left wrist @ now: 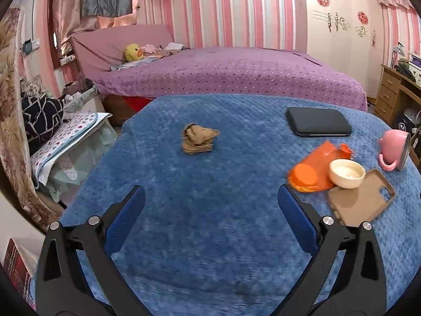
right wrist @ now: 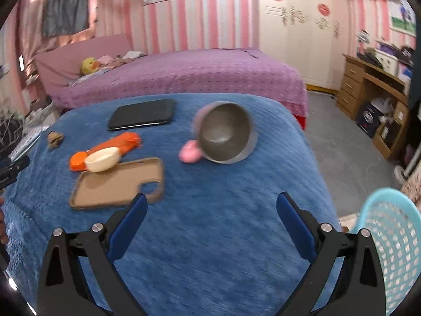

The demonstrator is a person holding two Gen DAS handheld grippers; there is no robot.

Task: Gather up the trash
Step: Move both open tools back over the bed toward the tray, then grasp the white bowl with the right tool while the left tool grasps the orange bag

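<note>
Blue quilted cloth (left wrist: pixel 210 223) covers the table before a purple bed (left wrist: pixel 236 71). Left gripper (left wrist: pixel 210 208) and right gripper (right wrist: pixel 211 210) both hover released, holding nothing. From the left wrist, crumpled brown paper (left wrist: pixel 198 139) lies at twelve o'clock, an orange wrapper (left wrist: pixel 313 168) touching a cream cap (left wrist: pixel 346 173) at two. From the right wrist, a teal basket (right wrist: pixel 389 242) stands at four.

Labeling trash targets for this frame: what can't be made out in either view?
- Orange wrapper: both views, partly covered by the cream bowl; print unreadable.
- Brown wad: right view, small and blurred; material unclear.
- Blue mesh basket: right view, cut off by the edge, contents unseen; absent from left view.
</note>
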